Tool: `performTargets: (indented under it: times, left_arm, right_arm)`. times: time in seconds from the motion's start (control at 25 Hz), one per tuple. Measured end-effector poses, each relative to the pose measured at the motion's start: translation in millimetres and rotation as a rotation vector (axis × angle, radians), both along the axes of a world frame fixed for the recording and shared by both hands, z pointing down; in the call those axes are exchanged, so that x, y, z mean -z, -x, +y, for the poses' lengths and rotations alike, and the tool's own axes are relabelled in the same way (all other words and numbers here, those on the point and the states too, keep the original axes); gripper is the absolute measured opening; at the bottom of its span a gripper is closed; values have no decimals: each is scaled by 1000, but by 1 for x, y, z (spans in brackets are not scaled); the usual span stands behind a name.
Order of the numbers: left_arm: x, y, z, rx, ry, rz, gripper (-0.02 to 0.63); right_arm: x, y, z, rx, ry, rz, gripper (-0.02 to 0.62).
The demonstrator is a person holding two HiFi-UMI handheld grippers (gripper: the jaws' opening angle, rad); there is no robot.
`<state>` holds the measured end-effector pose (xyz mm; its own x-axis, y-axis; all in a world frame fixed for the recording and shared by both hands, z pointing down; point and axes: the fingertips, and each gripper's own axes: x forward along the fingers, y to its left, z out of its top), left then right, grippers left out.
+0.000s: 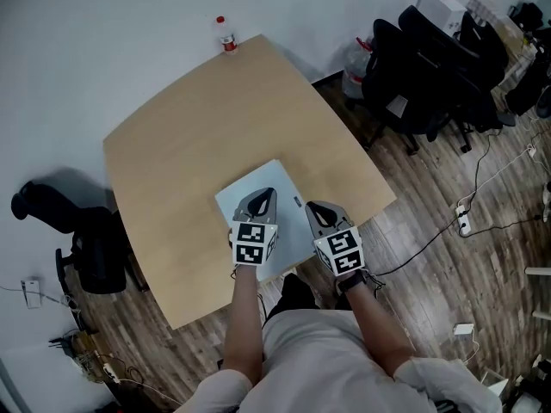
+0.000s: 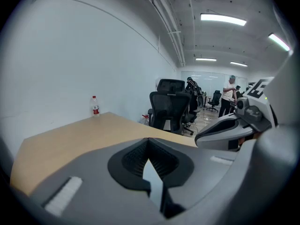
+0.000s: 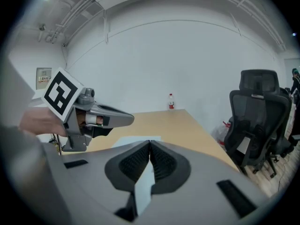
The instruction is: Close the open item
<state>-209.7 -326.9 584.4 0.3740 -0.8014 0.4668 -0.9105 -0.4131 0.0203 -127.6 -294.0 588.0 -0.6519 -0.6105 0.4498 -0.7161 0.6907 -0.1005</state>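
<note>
A flat, pale grey-blue rectangular item (image 1: 251,189) lies on the wooden table (image 1: 215,119) near its front edge. It looks flat, with no raised lid in view. My left gripper (image 1: 268,193) hovers over its middle with the jaws shut on nothing. My right gripper (image 1: 311,206) is at the item's right edge, also shut and empty. In the left gripper view the shut tips (image 2: 149,140) point across the table, with the right gripper (image 2: 234,124) beside them. In the right gripper view the shut tips (image 3: 150,142) sit over the pale item (image 3: 125,139), with the left gripper (image 3: 93,118) to the left.
A small water bottle (image 1: 225,34) with a red cap stands at the table's far corner, against the white wall. Black office chairs (image 1: 430,67) crowd the right side, and another black chair (image 1: 77,231) sits at the left. Cables lie on the wood floor (image 1: 465,218).
</note>
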Motion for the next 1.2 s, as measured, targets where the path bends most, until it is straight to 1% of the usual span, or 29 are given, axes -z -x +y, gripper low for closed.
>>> performTargets:
  times: [0.32, 0.56, 0.84, 1.0, 1.2]
  left_arm:
    - [-66, -12, 1, -83, 131, -50, 8]
    - [-97, -17, 0, -119, 176, -59, 8]
    - [-119, -24, 0, -161, 219, -81, 8]
    - [-133, -25, 2, -167, 268, -101, 8]
    - [-149, -26, 7, -185, 309, -128, 9]
  right_arm:
    - [-50, 2, 10, -21, 104, 52, 12]
    - [-83, 3, 21, -20, 158, 84, 12]
    - [-109, 0, 25, -32, 188, 106, 12]
    - [-118, -1, 25, -36, 196, 114, 12]
    - [-131, -2, 30, -40, 212, 116, 12]
